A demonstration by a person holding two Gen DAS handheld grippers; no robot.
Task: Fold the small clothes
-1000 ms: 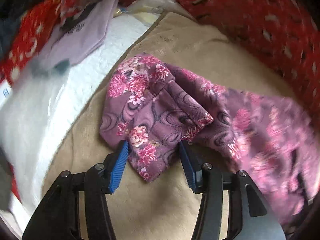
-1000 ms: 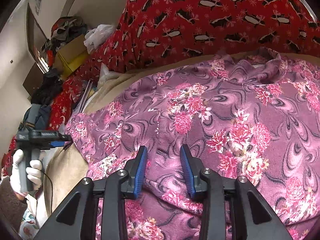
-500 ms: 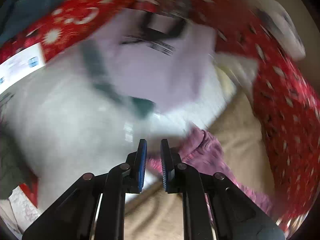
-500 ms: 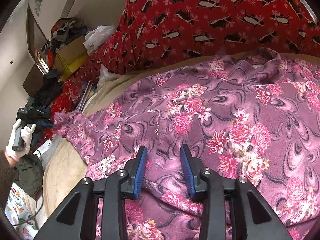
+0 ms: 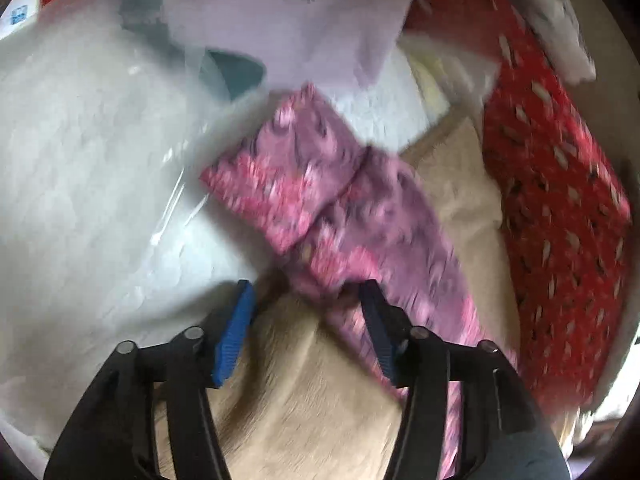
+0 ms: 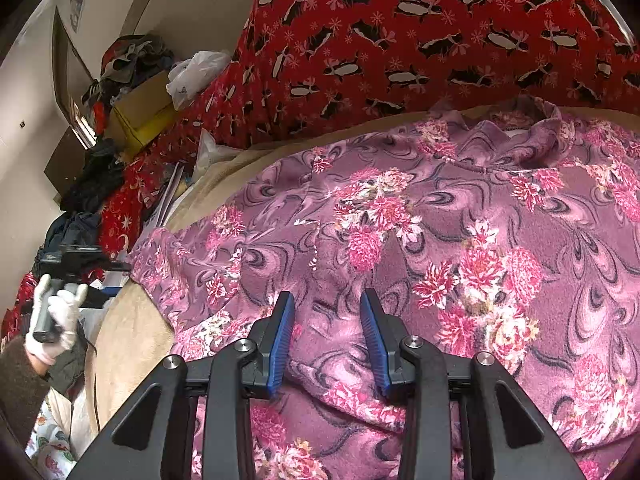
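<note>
Purple floral garment (image 5: 360,216) is laid with its sleeve running away from the left gripper (image 5: 304,328), jaws apart; right gripper (image 6: 326,336) is held spread, empty, over the body.

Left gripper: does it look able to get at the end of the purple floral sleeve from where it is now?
Probably yes. The left gripper is open, and the sleeve lies stretched just ahead of its fingertips with nothing between. Motion blur hides the exact gap.
</note>
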